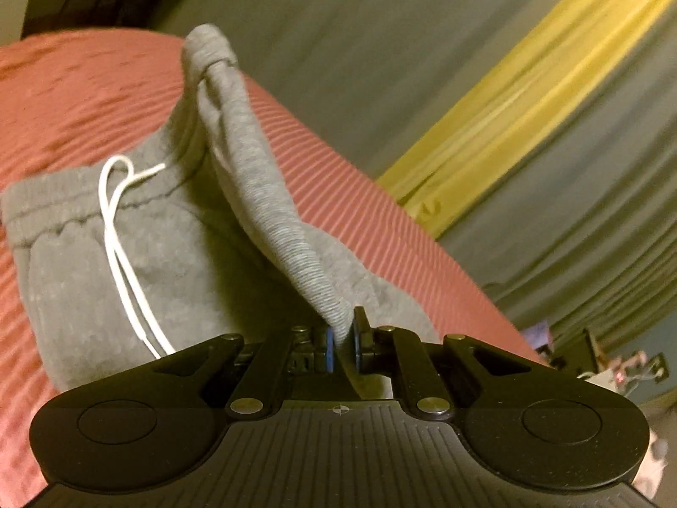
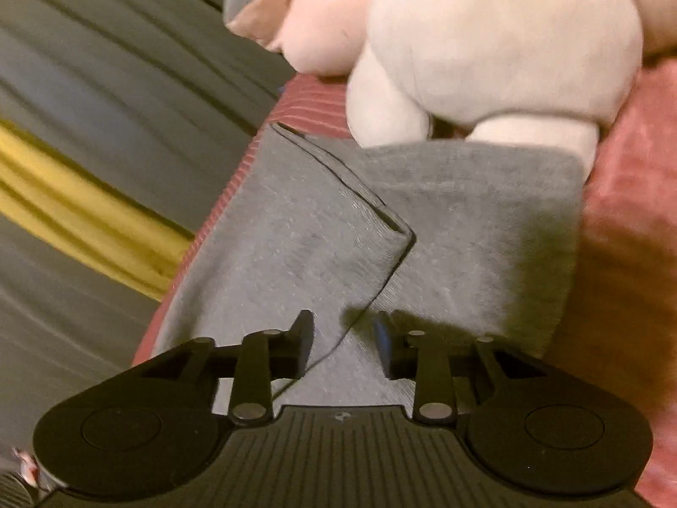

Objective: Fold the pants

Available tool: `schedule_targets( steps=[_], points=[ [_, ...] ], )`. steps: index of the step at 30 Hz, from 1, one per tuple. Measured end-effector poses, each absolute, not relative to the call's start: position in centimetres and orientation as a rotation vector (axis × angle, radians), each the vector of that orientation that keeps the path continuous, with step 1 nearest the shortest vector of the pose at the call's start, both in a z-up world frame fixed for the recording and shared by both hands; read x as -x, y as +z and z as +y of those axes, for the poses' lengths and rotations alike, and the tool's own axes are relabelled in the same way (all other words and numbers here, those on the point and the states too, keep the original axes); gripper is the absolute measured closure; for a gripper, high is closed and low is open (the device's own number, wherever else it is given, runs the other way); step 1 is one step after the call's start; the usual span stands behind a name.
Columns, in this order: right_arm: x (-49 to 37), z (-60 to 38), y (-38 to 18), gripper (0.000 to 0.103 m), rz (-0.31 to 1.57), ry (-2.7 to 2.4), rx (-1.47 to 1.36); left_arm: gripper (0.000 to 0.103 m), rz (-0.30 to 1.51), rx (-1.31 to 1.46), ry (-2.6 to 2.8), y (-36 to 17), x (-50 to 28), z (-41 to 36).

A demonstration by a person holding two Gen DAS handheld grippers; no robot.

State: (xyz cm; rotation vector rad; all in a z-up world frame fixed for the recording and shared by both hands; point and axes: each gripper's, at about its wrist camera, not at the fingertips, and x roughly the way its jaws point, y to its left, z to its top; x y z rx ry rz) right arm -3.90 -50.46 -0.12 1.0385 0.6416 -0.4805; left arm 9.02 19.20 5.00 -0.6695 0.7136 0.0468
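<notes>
Grey sweatpants (image 1: 139, 254) with a white drawstring (image 1: 122, 228) lie on a red ribbed bedspread (image 1: 67, 101). My left gripper (image 1: 343, 338) is shut on the ribbed cuff (image 1: 296, 249) of a pant leg and holds it lifted above the waistband. In the right wrist view, the grey pant legs (image 2: 465, 228) lie flat on the bedspread (image 2: 626, 228), one leg end folded over the other. My right gripper (image 2: 345, 340) is open just above the fabric, holding nothing.
A large pink and white plush toy (image 2: 486, 42) sits on the bed right behind the leg ends. Grey curtains with a yellow stripe (image 1: 529, 97) hang beyond the bed's edge. Clutter lies on the floor at the right (image 1: 613, 368).
</notes>
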Motion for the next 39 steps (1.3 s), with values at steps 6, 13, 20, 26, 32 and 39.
schedule_targets(
  steps=[6,13,20,26,32,39],
  points=[
    [2.1,-51.7,-2.4,0.062,0.570,-0.537,-1.175,0.092,0.744,0.674,0.071,4.7,-7.7,19.5],
    [-1.3,-52.1,1.4,0.100,0.565,-0.491,-1.027,0.092,0.703,0.665,0.035,7.5,-6.2,19.7],
    [4.1,-54.2,9.5,0.100,0.367,-0.440,-0.978,0.091,0.661,0.668,-0.005,8.5,-1.4,20.0],
    [5.7,-53.8,5.9,0.100,0.587,-0.582,-0.691,0.081,0.930,0.676,0.144,-0.4,1.1,22.1],
    [4.9,-52.8,2.0,0.096,0.676,-0.603,-0.796,0.038,0.770,0.725,0.286,0.7,2.1,26.2],
    [4.1,-51.7,1.1,0.082,0.697,-0.584,-0.816,0.042,0.734,0.756,0.340,0.5,-1.1,29.0]
  ],
)
